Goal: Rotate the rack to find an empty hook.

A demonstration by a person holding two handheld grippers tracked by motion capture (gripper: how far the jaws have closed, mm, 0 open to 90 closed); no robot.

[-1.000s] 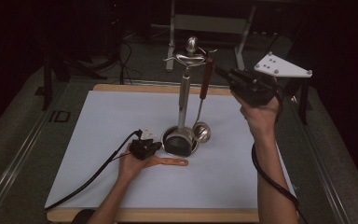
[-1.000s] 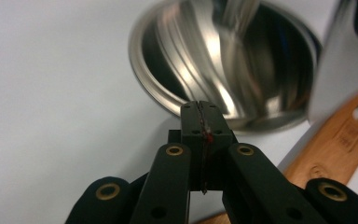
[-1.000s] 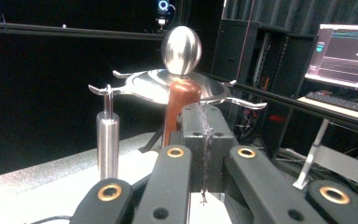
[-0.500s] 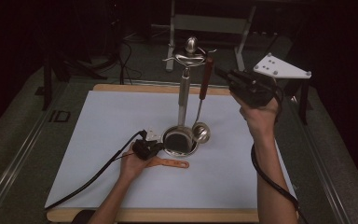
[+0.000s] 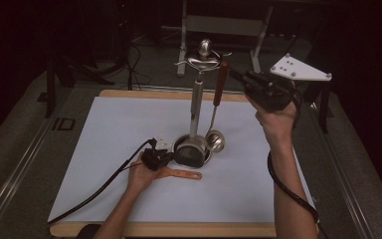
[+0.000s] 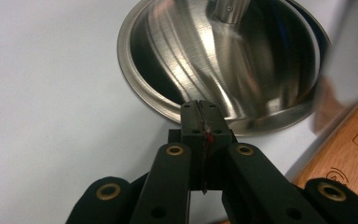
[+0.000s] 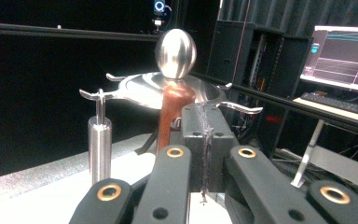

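Observation:
A steel utensil stand [image 5: 197,102] rises from a round dish base [image 6: 223,60] in the middle of the white mat. From one of its top hooks hangs a ladle [image 5: 215,140] with a brown wooden handle [image 7: 172,112]. My right gripper [image 5: 236,75] is raised beside the top of that handle, jaws shut with nothing between them [image 7: 204,121]. My left gripper [image 5: 165,156] rests low on the mat, shut [image 6: 200,116], its tips just short of the dish rim. A wooden-handled turner [image 5: 181,174] lies by my left hand, its handle [image 6: 342,149] to the right of the jaws.
The white mat [image 5: 114,129] covers a wooden board with open room on its left and front. Cables trail from both grippers toward the front edge. A metal frame [image 5: 219,22] and dark equipment stand beyond the table; a lit monitor [image 7: 342,51] glows at the far right.
My left gripper has crept slightly toward the stand's base. The right gripper has hardly moved.

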